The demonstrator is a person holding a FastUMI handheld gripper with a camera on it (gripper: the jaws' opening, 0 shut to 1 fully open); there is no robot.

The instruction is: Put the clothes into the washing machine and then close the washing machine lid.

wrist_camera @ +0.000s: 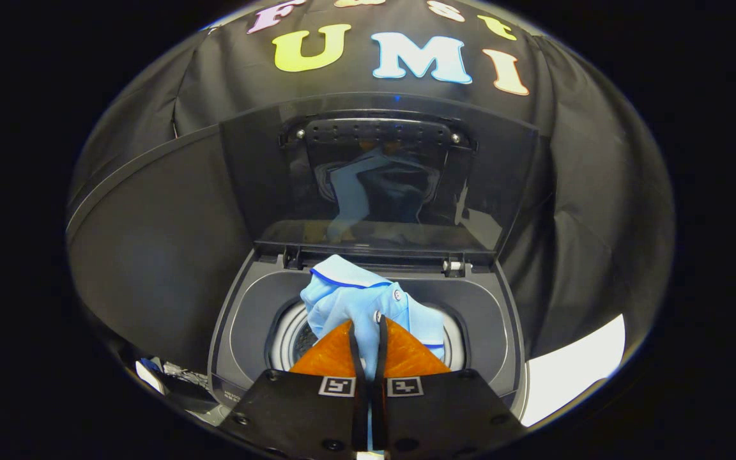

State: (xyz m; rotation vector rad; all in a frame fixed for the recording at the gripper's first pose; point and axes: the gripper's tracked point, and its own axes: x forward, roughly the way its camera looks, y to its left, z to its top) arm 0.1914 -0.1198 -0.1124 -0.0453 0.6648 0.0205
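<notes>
My two orange fingers (333, 354) are pressed together on a light blue shirt (358, 303), so my gripper (368, 345) is holding it tight. The shirt hangs just ahead of my fingers, right over the round hole of the washing machine (246, 319). It is not inside yet. Beyond it, the lid (381, 172) stands straight up, wide open. I think I am about halfway: the shirt must drop in, and then the lid must come down.
</notes>
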